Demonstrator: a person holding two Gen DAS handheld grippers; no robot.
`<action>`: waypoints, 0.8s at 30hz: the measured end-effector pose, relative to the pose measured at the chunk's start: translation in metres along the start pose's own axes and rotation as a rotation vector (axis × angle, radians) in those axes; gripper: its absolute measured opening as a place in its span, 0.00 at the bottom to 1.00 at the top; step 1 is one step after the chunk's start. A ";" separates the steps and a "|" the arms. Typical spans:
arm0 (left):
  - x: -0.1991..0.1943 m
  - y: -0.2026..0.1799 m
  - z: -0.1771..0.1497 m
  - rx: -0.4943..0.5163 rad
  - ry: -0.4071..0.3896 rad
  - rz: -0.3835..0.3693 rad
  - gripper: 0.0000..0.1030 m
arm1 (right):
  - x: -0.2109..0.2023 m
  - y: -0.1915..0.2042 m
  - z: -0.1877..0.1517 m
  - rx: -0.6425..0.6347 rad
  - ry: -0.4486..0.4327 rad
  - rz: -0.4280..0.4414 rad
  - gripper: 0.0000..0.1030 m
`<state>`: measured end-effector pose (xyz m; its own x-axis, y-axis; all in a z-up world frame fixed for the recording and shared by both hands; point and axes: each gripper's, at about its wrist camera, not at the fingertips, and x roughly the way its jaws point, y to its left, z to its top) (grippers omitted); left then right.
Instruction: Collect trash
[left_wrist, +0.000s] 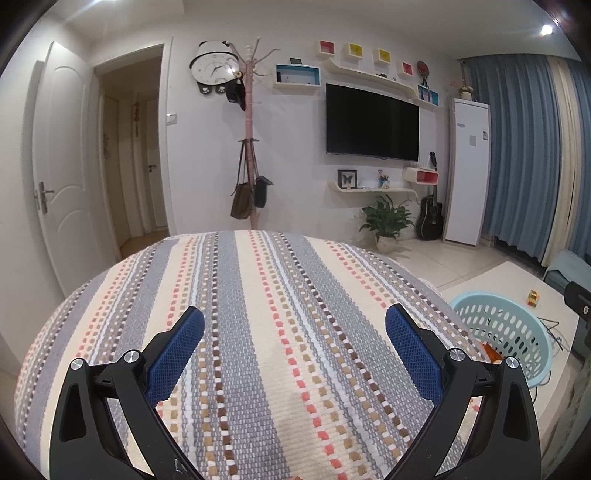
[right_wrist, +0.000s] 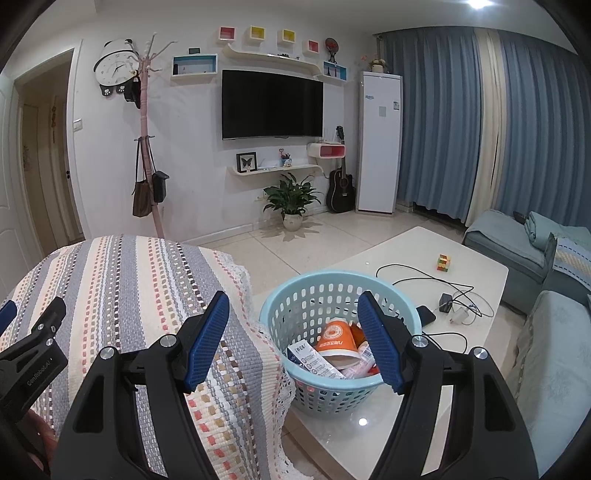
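Observation:
A light blue plastic basket (right_wrist: 314, 295) stands on the white coffee table (right_wrist: 476, 266). Inside lie an orange paper cup (right_wrist: 334, 341), a white-blue wrapper (right_wrist: 314, 360) and other packaging. My right gripper (right_wrist: 293, 341) is open and empty, its blue pads either side of the basket's near rim, above it. My left gripper (left_wrist: 294, 350) is open and empty over the striped woven cover (left_wrist: 258, 314). The basket shows at the right edge of the left wrist view (left_wrist: 517, 325). The left gripper also shows at the left edge of the right wrist view (right_wrist: 33, 332).
The striped cover (right_wrist: 129, 280) drapes over a sofa arm left of the basket. On the table lie cables (right_wrist: 436, 280), a charger (right_wrist: 447, 301), a phone (right_wrist: 426, 314) and a colour cube (right_wrist: 443, 263). Blue sofas (right_wrist: 546, 354) stand right. A plant (right_wrist: 291, 199), guitar and TV stand far off.

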<state>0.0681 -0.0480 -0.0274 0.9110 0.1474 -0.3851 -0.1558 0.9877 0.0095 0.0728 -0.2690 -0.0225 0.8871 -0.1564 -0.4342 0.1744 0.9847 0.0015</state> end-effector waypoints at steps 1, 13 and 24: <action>0.000 0.000 0.001 0.003 -0.001 0.000 0.93 | -0.001 -0.001 0.001 0.001 0.000 0.001 0.66; -0.017 0.001 0.004 0.029 0.042 0.028 0.93 | -0.007 -0.003 0.001 0.024 0.029 0.014 0.66; -0.036 0.013 0.013 0.009 0.065 0.057 0.92 | -0.022 0.007 0.002 0.009 0.007 0.034 0.66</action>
<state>0.0382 -0.0399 -0.0013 0.8740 0.2002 -0.4428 -0.2031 0.9783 0.0414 0.0554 -0.2592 -0.0107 0.8897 -0.1219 -0.4400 0.1477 0.9887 0.0247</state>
